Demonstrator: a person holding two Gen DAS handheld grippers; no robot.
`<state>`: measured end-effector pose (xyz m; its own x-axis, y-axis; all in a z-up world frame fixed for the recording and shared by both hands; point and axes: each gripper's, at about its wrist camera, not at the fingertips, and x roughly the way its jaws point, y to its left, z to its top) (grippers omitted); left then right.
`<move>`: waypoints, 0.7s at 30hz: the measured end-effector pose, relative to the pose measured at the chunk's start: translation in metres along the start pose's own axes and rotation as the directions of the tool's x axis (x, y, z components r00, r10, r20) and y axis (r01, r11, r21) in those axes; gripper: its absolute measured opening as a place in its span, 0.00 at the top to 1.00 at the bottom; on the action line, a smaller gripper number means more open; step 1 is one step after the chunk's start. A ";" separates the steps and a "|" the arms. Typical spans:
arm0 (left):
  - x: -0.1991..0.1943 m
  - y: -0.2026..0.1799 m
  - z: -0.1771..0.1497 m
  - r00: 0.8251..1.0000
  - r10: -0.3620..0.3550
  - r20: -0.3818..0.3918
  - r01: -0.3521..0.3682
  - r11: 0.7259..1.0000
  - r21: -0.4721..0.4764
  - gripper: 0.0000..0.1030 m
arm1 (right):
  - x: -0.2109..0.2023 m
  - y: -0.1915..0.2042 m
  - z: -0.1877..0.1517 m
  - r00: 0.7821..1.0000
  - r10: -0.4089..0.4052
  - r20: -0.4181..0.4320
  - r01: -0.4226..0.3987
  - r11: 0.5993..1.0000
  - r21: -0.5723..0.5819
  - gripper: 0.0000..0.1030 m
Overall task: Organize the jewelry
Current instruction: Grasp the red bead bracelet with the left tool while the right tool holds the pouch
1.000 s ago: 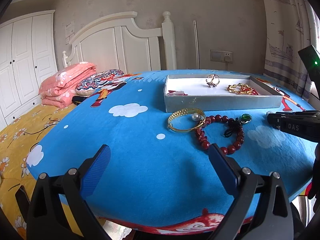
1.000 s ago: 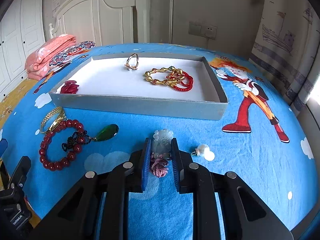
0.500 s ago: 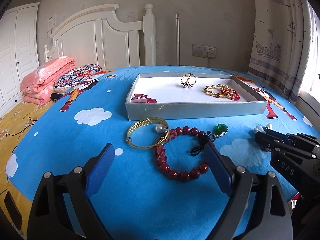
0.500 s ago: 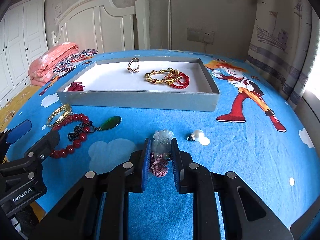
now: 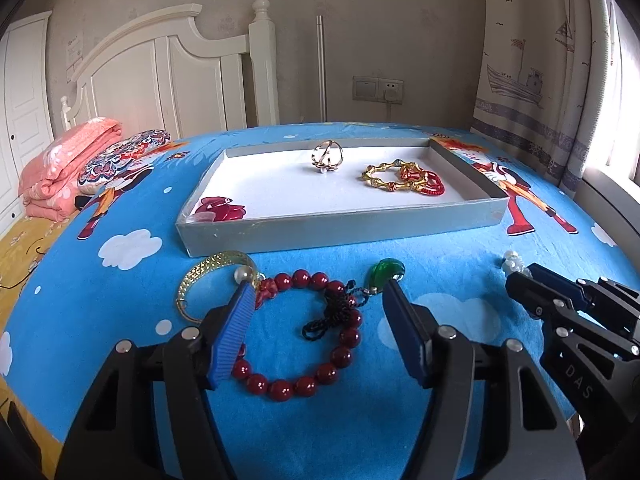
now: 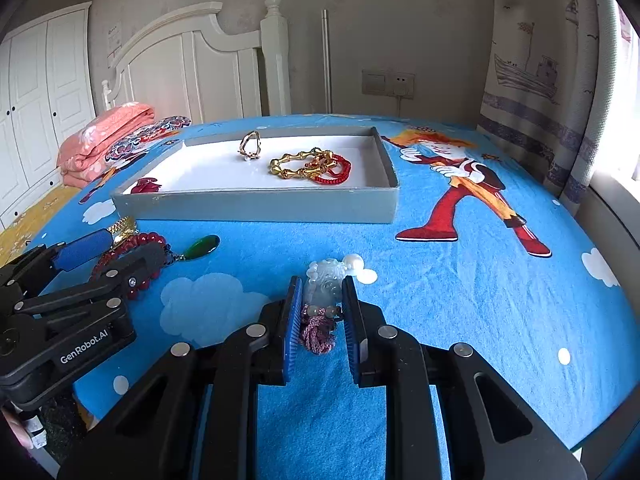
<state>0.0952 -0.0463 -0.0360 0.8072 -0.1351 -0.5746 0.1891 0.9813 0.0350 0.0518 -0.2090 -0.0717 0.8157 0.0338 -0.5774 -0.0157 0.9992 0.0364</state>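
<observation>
**Risks and View Coverage: Two-Handed Pickup of Loose Jewelry**

Our left gripper is spread wide around the red bead bracelet, which lies on the blue cloth in front of the grey tray. Our right gripper is clenched on the pale carved pendant and its pink tassel, also on the cloth.

Probable faults:
- The gold bangle touches the bracelet; closing the left jaws may drag or catch it.
- The black cord and green charm may snag on a fingertip.
- The tassel hangs loose and may slip the grip.
- The pearl lies just beside the pendant and may be knocked.

View differences: the left wrist view shows the whole bracelet loop; the right wrist view hides most of it behind the left gripper. Only the right wrist view shows the grasp on the pendant.
</observation>
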 end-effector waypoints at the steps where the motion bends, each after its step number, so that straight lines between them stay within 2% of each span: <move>1: 0.002 -0.001 0.000 1.000 0.001 -0.007 -0.001 1.000 0.001 0.41 | -0.001 -0.001 0.000 1.000 0.002 0.003 -0.002 1.000 0.002 0.81; 6: 0.013 0.005 -0.001 0.998 -0.037 -0.057 0.035 0.999 -0.032 0.69 | -0.003 -0.003 -0.001 1.000 0.010 0.013 -0.010 1.000 0.009 0.81; 10: 0.015 0.006 -0.002 0.997 -0.055 -0.062 0.053 0.998 -0.030 0.85 | -0.003 -0.002 -0.003 1.000 0.013 0.012 -0.014 1.000 0.007 0.81; 17: 0.010 0.011 -0.002 0.997 -0.075 -0.033 0.073 0.996 -0.058 0.89 | -0.004 0.004 -0.003 1.000 0.011 0.016 -0.011 1.000 -0.010 0.81; 21: -0.004 0.009 0.002 0.997 -0.072 0.018 0.073 0.996 -0.045 0.89 | -0.005 0.005 -0.004 1.000 0.014 0.019 -0.014 1.000 -0.013 0.81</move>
<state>0.0946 -0.0367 -0.0322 0.8014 -0.2079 -0.5609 0.2221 0.9740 -0.0436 0.0459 -0.2037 -0.0717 0.8263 0.0479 -0.5612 -0.0348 0.9988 0.0340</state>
